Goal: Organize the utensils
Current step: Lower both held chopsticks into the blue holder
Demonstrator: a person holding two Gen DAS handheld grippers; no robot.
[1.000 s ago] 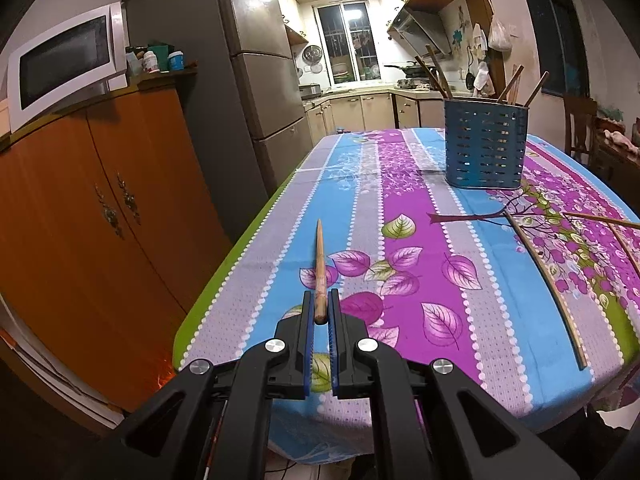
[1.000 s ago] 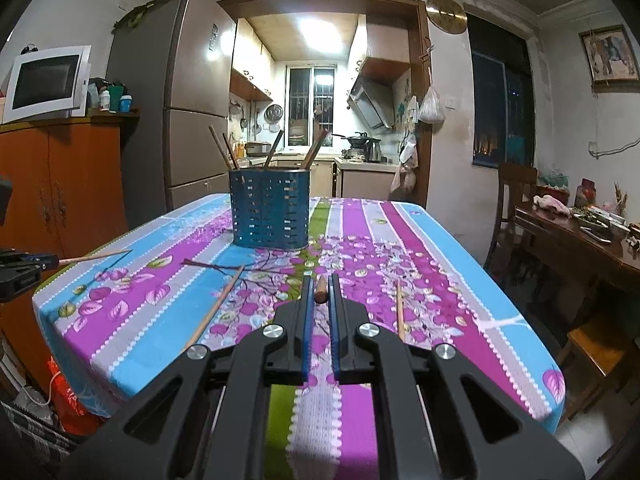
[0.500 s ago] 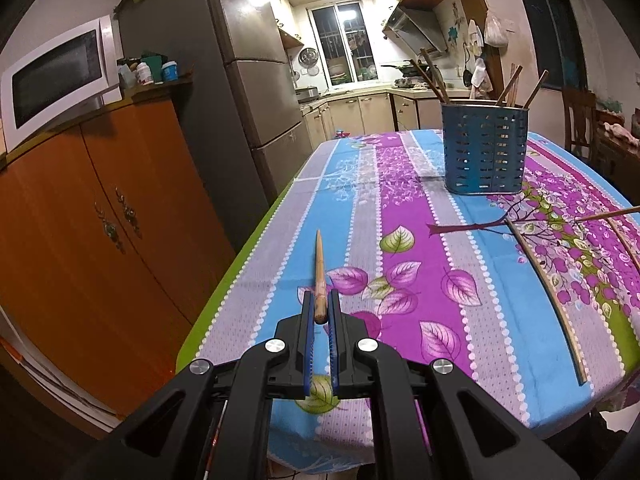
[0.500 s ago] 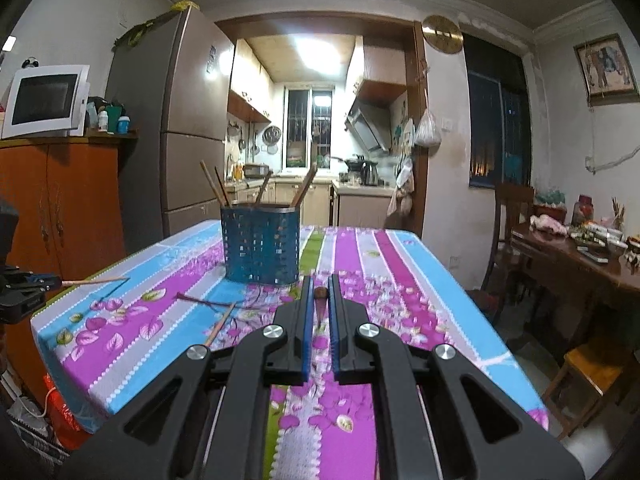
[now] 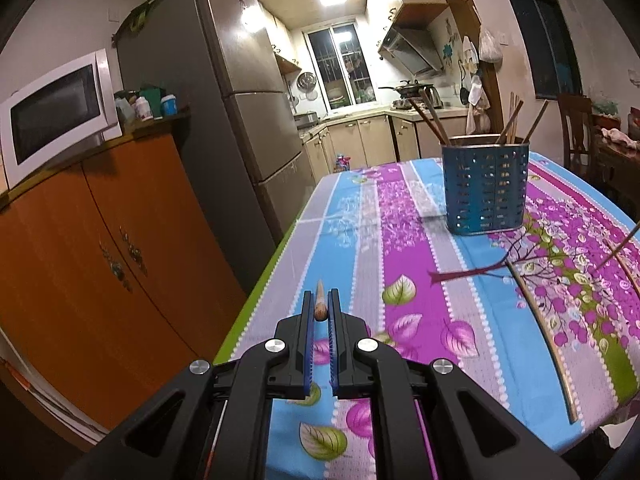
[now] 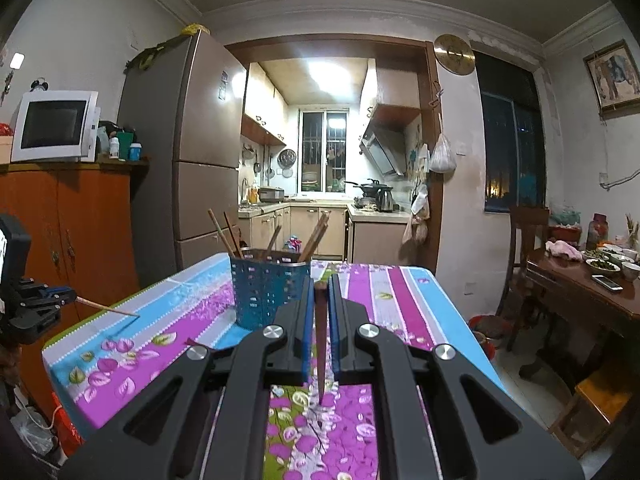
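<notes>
A blue perforated utensil holder (image 5: 486, 190) with several chopsticks in it stands on the flowered tablecloth; it also shows in the right wrist view (image 6: 269, 294). My left gripper (image 5: 319, 312) is shut on a wooden chopstick (image 5: 320, 306) that points forward above the table's left edge. From the right wrist view the left gripper (image 6: 48, 294) holds that chopstick (image 6: 106, 309) out over the table corner. My right gripper (image 6: 320, 292) is shut on a dark chopstick (image 6: 321, 344) that hangs tip down between the fingers, above the table.
Loose chopsticks (image 5: 540, 332) lie on the cloth at the right, another at the far right (image 5: 618, 250). An orange cabinet (image 5: 100, 260) with a microwave and a fridge (image 5: 240, 120) stand left of the table. A chair and a side table (image 6: 580, 280) stand to the right.
Both grippers rose and tilted up, so more of the room shows. The left chopstick now appears foreshortened. The right chopstick swung from pointing forward to hanging tip down.
</notes>
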